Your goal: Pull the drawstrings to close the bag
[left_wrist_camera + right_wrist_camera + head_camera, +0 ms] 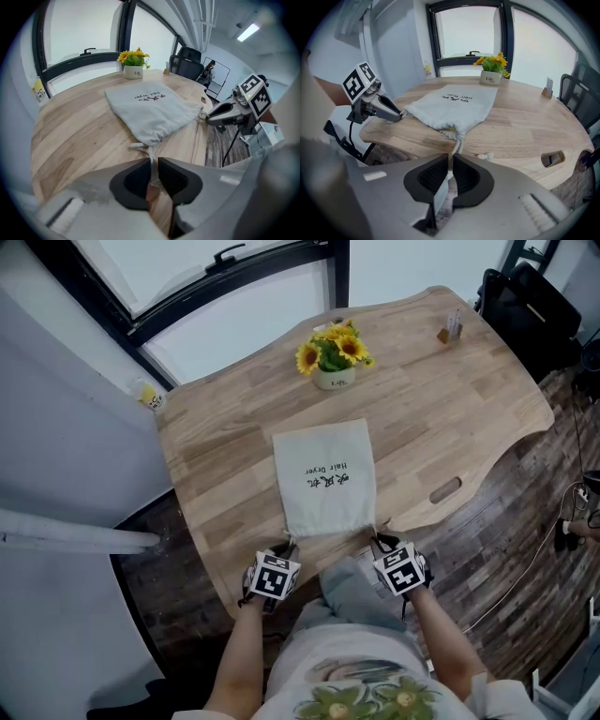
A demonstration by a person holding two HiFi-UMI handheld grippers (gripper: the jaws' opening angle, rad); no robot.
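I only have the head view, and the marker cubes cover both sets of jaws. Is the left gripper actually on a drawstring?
Observer: Yes. The left gripper view shows the left gripper closed on the left drawstring, close to the gathered corner of the bag.
Operator: And the right one?
Observer: Same there. The right gripper view shows the right gripper pinching the right drawstring between its pads.
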